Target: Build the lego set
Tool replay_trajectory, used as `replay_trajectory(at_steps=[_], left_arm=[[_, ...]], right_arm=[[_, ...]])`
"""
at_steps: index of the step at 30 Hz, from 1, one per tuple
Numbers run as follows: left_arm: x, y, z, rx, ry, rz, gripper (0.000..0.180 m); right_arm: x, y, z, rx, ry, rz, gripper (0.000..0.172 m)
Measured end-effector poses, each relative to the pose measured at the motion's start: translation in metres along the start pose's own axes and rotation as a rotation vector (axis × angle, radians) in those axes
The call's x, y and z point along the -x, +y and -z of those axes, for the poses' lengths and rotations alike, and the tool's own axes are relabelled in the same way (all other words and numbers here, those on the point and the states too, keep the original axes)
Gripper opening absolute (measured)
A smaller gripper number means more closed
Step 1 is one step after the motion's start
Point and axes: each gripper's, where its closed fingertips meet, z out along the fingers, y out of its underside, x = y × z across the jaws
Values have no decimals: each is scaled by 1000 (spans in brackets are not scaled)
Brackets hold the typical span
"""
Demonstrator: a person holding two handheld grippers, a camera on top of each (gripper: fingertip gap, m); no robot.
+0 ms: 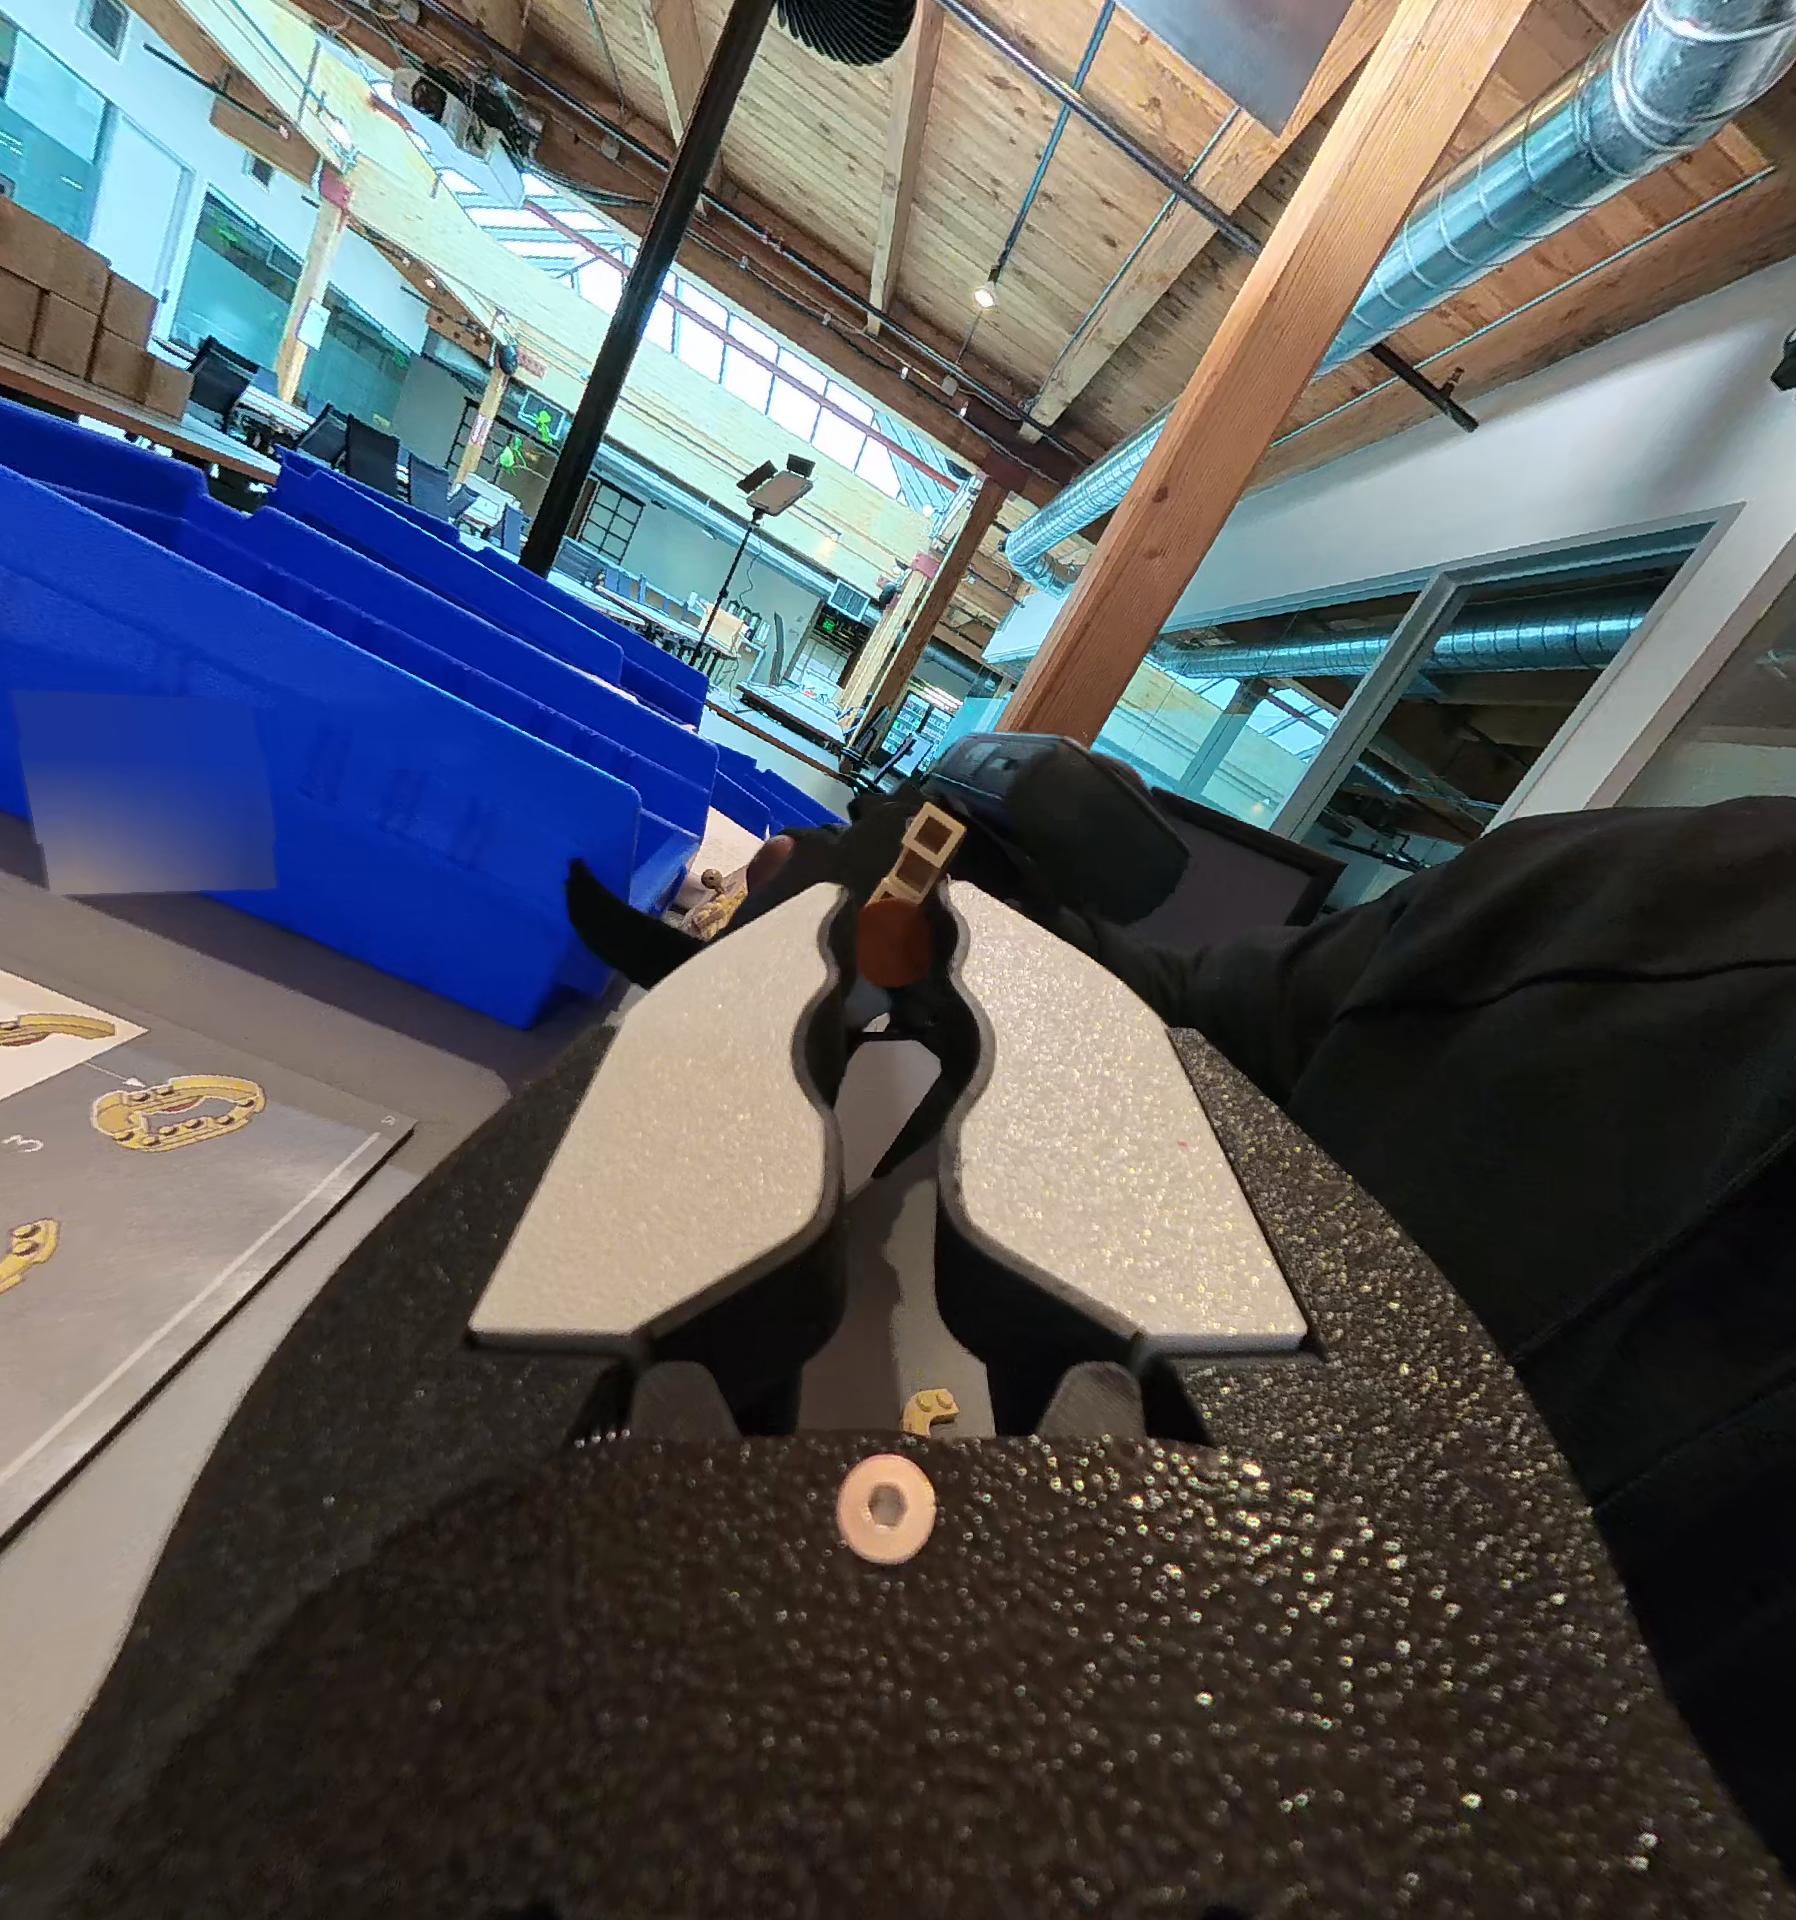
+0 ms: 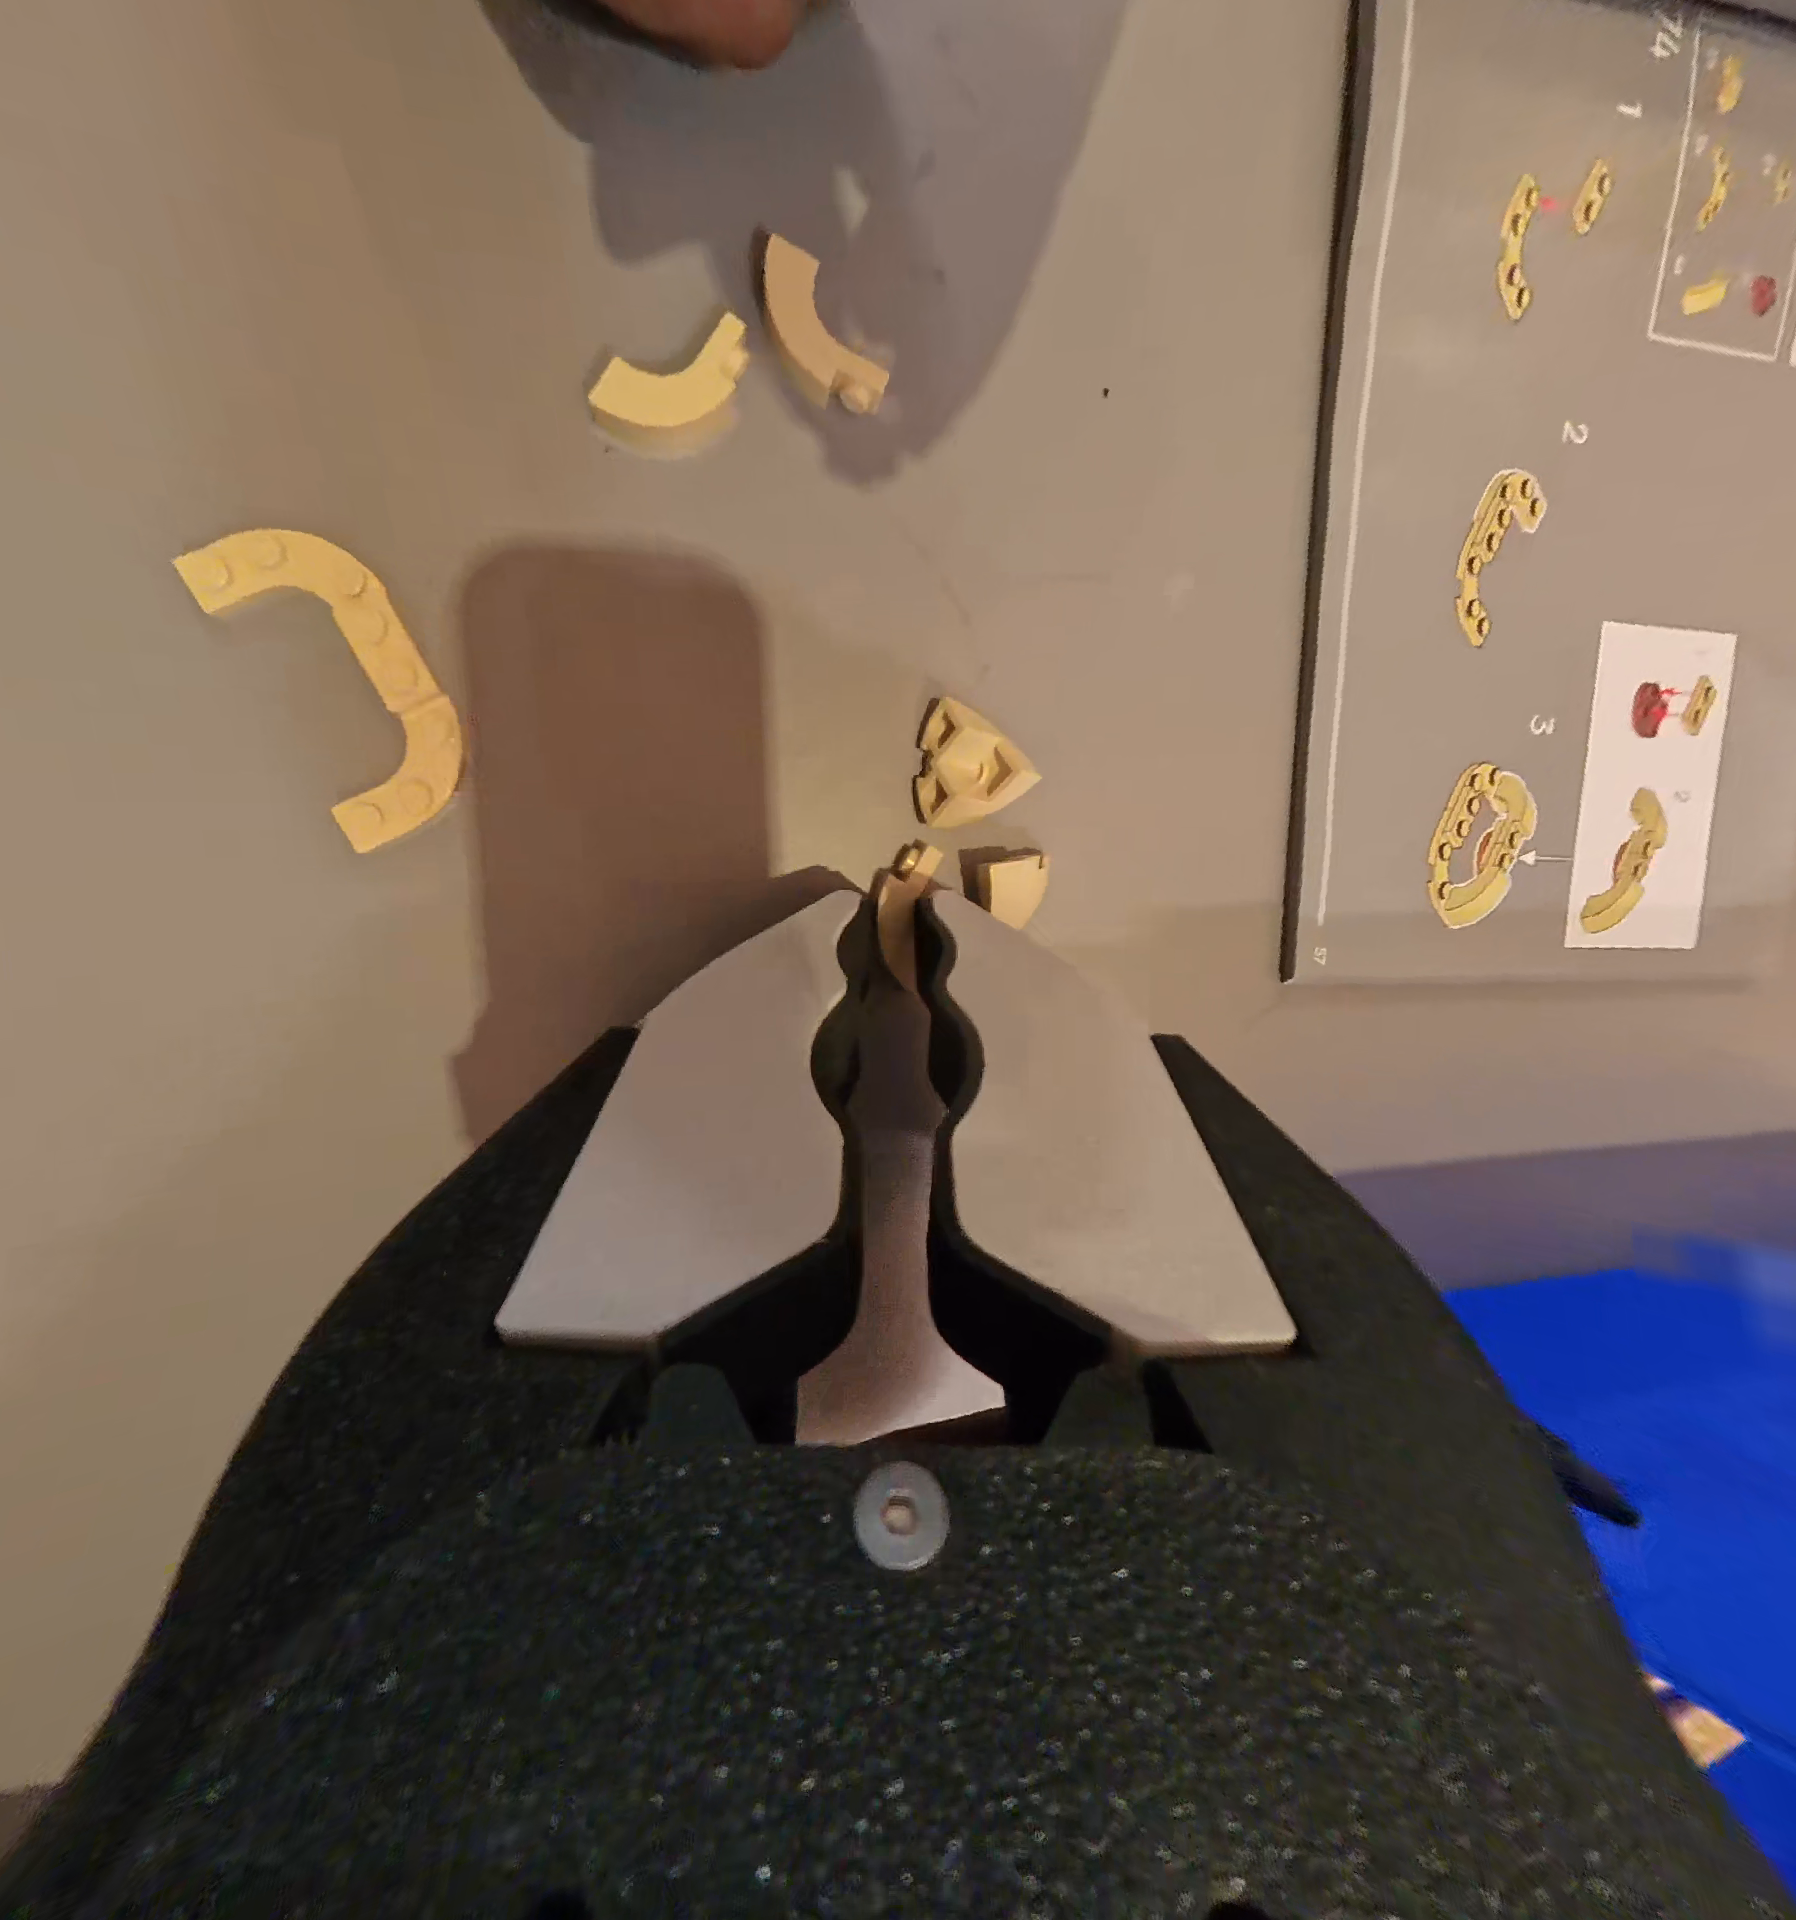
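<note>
The left gripper (image 1: 899, 914) has its jaws clamped on a tan-and-brown brick assembly (image 1: 904, 904). The right gripper (image 2: 899, 904) pinches one tan curved piece (image 2: 902, 914). Five tan pieces lie on the bench (image 2: 198, 260) from 10 to 1 o'clock, and a numbered instruction sheet (image 2: 1413, 416) at 2.

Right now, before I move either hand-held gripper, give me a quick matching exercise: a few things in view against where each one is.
Things:
1. reddish-brown round piece
2. tan curved piece
3. blue bins
4. instruction sheet

Places:
A. flat on the table, right side of the right wrist view
B. clamped in the left hand-held gripper, with a tan hollow-square piece
C. standing in a row on the table, left in the left wrist view
D. between the right hand-held gripper fingertips

Pairs: 1-B, 2-D, 3-C, 4-A
</note>
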Motion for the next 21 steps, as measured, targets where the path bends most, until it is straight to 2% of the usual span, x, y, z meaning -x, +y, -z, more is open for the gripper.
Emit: replay_trajectory(at_steps=[2,4,6,9,12,15,21], left_arm=[[-1,-1,0,-7,15,3,13],[-5,-5,2,-36,53,18,13],[-9,-12,5,-84,101,56,13],[-9,-21,11,-164,154,129,12],[-13,-23,10,-211,220,212,12],[-20,-19,5,-240,267,268,13],[-31,-14,-2,-261,332,334,13]], right_arm=[[0,-2,0,-41,-24,-60,7],[2,-16,6,-169,-78,-144,7],[2,-39,25,-369,-139,-216,7],[5,-79,76,-752,-266,-256,7],[2,-101,113,-1009,-371,-328,7],[1,-109,122,-1111,-438,-380,6],[7,-107,118,-1126,-504,-402,7]])
